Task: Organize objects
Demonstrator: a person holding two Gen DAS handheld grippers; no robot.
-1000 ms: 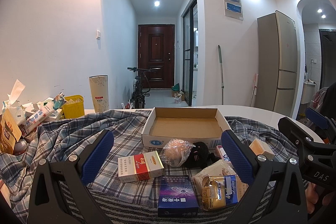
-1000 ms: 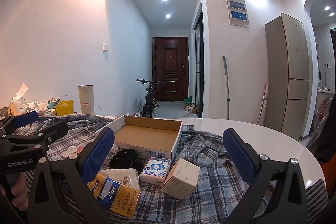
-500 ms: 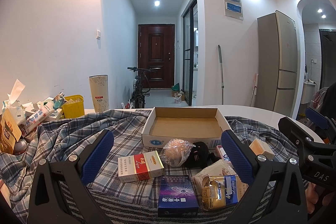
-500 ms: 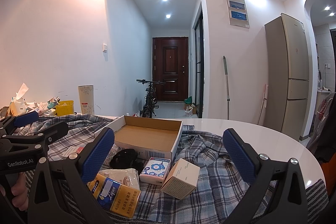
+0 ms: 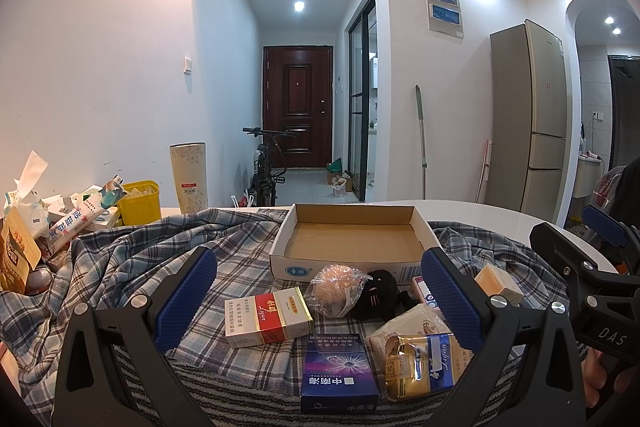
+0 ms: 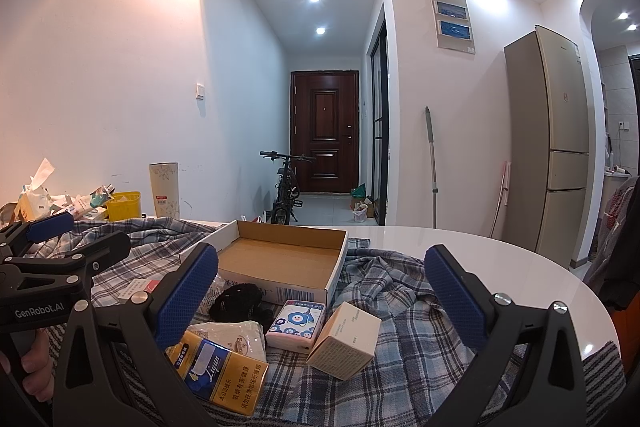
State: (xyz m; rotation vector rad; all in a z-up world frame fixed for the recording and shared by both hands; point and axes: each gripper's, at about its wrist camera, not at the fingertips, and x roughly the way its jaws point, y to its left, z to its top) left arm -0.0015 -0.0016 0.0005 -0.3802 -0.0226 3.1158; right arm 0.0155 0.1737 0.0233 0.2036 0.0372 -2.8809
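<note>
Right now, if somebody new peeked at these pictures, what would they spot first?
Probably the empty cardboard box sitting open in the middle of the plaid cloth. Just in front of it lies a jumble of small packs, like the red and white pack and the dark blue pack. Both tongs, left and right, hang wide open, holding nothing.

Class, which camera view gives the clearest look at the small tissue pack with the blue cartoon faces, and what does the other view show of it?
The right wrist view: the tissue pack lies in full sight in front of the cardboard box. In the left wrist view only a sliver shows, because that gripper's right-side finger covers the rest.
</note>
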